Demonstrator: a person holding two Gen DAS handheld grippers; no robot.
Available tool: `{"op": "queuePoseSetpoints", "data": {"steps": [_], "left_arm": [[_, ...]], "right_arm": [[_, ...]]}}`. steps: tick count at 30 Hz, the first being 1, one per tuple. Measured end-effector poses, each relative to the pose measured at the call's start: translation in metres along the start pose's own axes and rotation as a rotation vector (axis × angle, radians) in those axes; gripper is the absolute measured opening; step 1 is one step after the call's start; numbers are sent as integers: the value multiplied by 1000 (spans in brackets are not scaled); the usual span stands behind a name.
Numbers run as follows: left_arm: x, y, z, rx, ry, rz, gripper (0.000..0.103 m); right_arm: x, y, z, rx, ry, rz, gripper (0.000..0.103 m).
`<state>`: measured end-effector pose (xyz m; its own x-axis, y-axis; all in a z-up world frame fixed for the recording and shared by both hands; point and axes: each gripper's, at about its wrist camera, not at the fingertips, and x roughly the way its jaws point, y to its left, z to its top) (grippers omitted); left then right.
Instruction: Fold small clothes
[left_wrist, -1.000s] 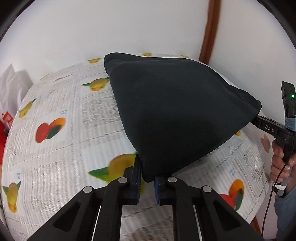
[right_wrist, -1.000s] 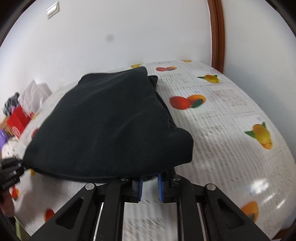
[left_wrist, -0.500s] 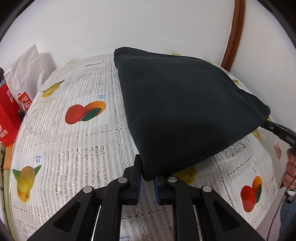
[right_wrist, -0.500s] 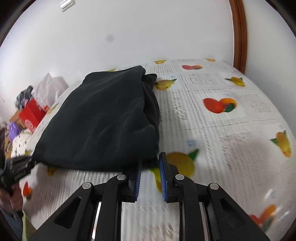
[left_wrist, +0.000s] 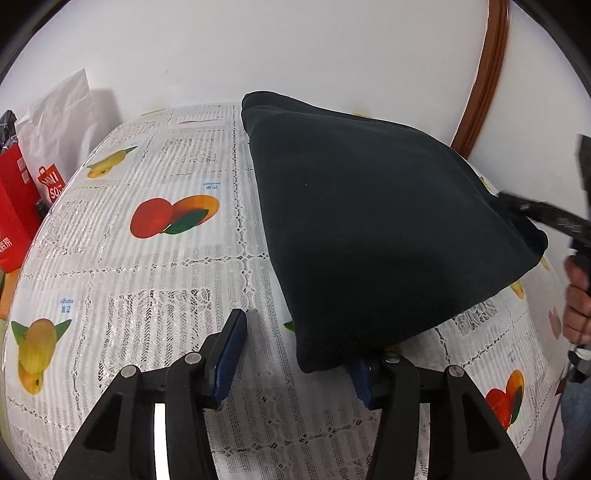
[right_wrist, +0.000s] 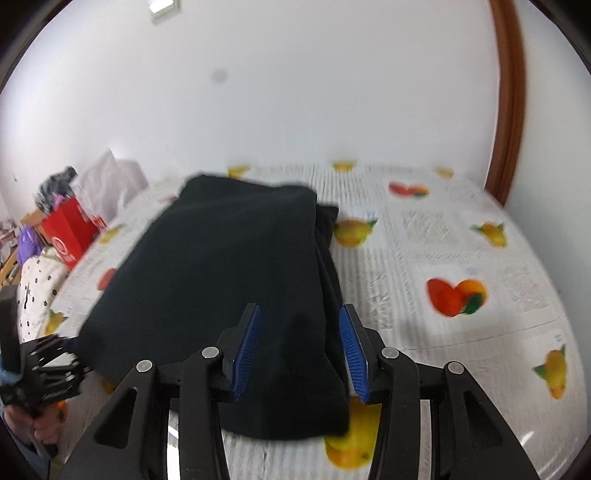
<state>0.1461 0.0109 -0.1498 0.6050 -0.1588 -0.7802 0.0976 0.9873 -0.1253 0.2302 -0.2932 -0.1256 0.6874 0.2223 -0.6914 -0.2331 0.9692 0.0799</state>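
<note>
**A:** A folded black garment (left_wrist: 373, 229) lies on a table (left_wrist: 155, 280) covered in a white lace-pattern cloth printed with oranges and mangoes; a white wall stands behind it, with a brown wooden frame (left_wrist: 484, 74) at the right corner.

**B:** And the left gripper (left_wrist: 295, 354)?

**A:** Its jaws are opening; the blue pads stand apart, the left pad (left_wrist: 231, 354) clear over bare cloth, the right one tucked under the garment's near corner, which droops across it; nothing is pinched.

**B:** The right gripper (right_wrist: 301, 350)?

**A:** Also opening; its blue pads (right_wrist: 247, 343) are spread either side of the garment's near end, seen just above the fabric; whether either pad brushes it cannot be told from the blurred right wrist view; there is no grip.

**B:** Who else is in frame?

**A:** A person's hand (left_wrist: 578, 295) at the right edge of the left wrist view, wrapped round a dark handle; at the table's left edge, a red paper bag (left_wrist: 14, 206), a white bag (left_wrist: 59, 122) and, in the right wrist view, a white spotted fabric (right_wrist: 38, 284).
</note>
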Motion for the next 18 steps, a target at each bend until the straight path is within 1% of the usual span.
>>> {"op": "queuePoseSetpoints", "data": {"steps": [2,3,4,5,6,7,8,9,11,13,16,18], "left_arm": [[1,-1,0,1,-3,5,48],[1,-1,0,4,-5,7,46],[2,-1,0,6,-3,6,39],[2,-2,0,10,-2,2,34],[2,-3,0,13,3,-3,32],[2,-4,0,16,5,-4,27],[2,-6,0,23,6,-4,24],[2,-8,-1,30,4,0,23],[2,-10,-1,37,2,5,22],[2,-7,-2,28,3,-6,22],[1,-4,-2,13,10,-17,22],[-1,-6,-3,28,15,-7,22]], "right_arm": [[14,-3,-1,21,24,-14,25],[16,-4,-1,31,17,-2,6],[11,-3,-1,25,-9,19,4],[1,-1,-2,3,-59,22,4],[-18,-3,-4,-12,-153,38,3],[-28,-7,-5,3,-201,69,3],[-35,-14,-5,33,-224,99,3],[-35,-20,-5,64,-223,112,3],[-24,-22,-8,57,-174,69,3],[-10,-21,-12,46,-123,35,3],[-10,-23,-15,75,-122,39,3],[-11,-23,-14,90,-113,33,3]]}}
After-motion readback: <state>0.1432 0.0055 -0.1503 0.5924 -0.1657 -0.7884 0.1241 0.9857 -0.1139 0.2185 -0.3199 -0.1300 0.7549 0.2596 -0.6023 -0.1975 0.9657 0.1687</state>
